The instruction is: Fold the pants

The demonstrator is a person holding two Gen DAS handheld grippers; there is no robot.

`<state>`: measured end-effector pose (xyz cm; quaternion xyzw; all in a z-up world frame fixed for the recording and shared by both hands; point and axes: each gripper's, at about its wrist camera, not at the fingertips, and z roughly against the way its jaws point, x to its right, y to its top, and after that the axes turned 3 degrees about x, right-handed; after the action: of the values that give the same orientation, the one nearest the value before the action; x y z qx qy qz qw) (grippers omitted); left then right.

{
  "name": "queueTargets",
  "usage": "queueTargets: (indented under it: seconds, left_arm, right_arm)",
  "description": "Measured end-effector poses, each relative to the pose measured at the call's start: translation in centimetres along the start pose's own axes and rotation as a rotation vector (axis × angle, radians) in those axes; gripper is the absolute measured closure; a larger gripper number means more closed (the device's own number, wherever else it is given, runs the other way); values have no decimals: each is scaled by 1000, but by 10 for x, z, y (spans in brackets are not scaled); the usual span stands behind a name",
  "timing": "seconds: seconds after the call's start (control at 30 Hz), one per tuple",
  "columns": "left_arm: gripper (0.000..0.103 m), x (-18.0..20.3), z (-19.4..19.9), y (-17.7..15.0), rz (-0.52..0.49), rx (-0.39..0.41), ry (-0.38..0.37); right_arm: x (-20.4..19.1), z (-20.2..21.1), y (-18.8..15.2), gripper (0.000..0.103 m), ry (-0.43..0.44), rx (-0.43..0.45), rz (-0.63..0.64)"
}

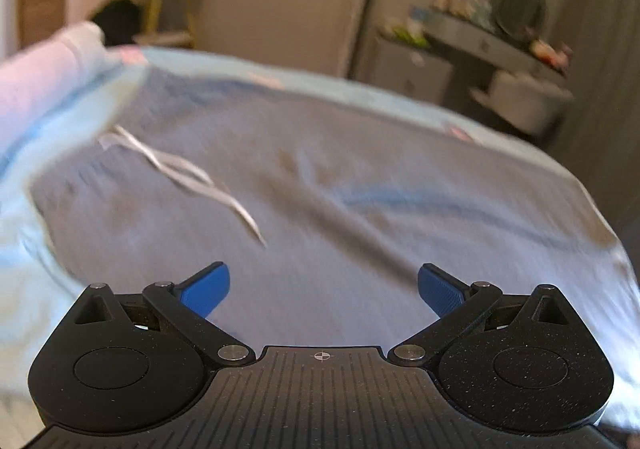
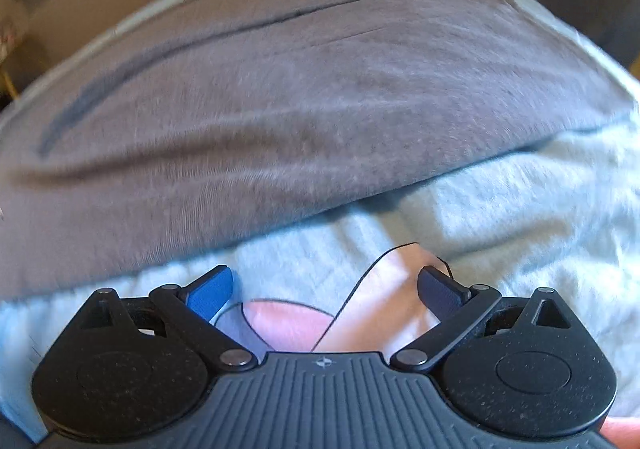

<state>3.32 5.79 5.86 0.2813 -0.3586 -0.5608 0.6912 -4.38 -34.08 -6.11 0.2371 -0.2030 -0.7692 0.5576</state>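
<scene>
Grey sweatpants (image 1: 320,189) lie spread flat on a light blue bed sheet (image 1: 400,97). Their white drawstring (image 1: 180,169) trails across the waist area at the left. My left gripper (image 1: 323,285) is open and empty, just above the grey fabric near its front edge. In the right wrist view the grey pants (image 2: 300,101) fill the upper half, with a long seam running across them. My right gripper (image 2: 325,289) is open and empty over the sheet (image 2: 520,209), just short of the pants' near edge. Both views are motion-blurred.
A pink and white pillow or blanket (image 1: 44,65) lies at the bed's far left. Beyond the bed are a white cabinet (image 1: 288,9), a cluttered shelf (image 1: 500,37) and drawers (image 1: 412,69). A pink printed patch (image 2: 288,325) on the sheet lies between my right fingers.
</scene>
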Motion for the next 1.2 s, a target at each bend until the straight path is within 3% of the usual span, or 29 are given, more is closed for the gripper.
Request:
queueTargets:
  seconds: [0.1, 0.17, 0.27, 0.37, 0.43, 0.53, 0.63, 0.7, 0.73, 0.83, 0.97, 1.03, 1.13, 1.2]
  left_arm:
    - [0, -11, -21, 24, -11, 58, 77]
    - [0, -21, -40, 38, -6, 82, 110]
    - [0, -36, -76, 49, 33, 81, 163]
    - [0, -52, -112, 41, 88, 50, 212]
    - [0, -61, -123, 30, 103, 43, 236]
    - [0, -64, -131, 14, -8, 33, 234]
    - [0, -67, -137, -5, -81, 43, 243]
    - [0, -76, -139, -8, -39, 56, 210]
    - [0, -81, -140, -8, -3, 60, 196]
    - [0, -86, -142, -10, 28, 86, 187]
    - [0, -84, -139, -16, 16, 119, 185]
    - [0, -84, -139, -17, 18, 126, 182]
    - [0, -86, -138, -21, 20, 144, 174]
    - [0, -89, -136, -22, 37, 150, 158]
  right_arm:
    - [-10, 1, 24, 4, 3, -115, 50]
    - [-9, 9, 57, 4, 104, -128, -5]
    - [-12, 14, 124, 4, 148, -31, -73]
    - [-21, -9, 205, 5, 172, 88, -142]
    - [-29, -43, 256, 15, 149, 126, -193]
    - [-40, -104, 323, 39, 93, 110, -297]
    - [-56, -149, 370, 43, 4, 167, -324]
    - [-68, -174, 391, 38, -45, 179, -311]
    - [-69, -185, 398, 30, -48, 168, -326]
    - [-71, -218, 413, 29, -39, 152, -364]
    - [-66, -243, 420, 29, -119, 180, -398]
    - [-63, -254, 423, 32, -121, 171, -420]
    - [-71, -264, 422, 38, -191, 171, -383]
    - [-70, -263, 421, 52, -217, 198, -388]
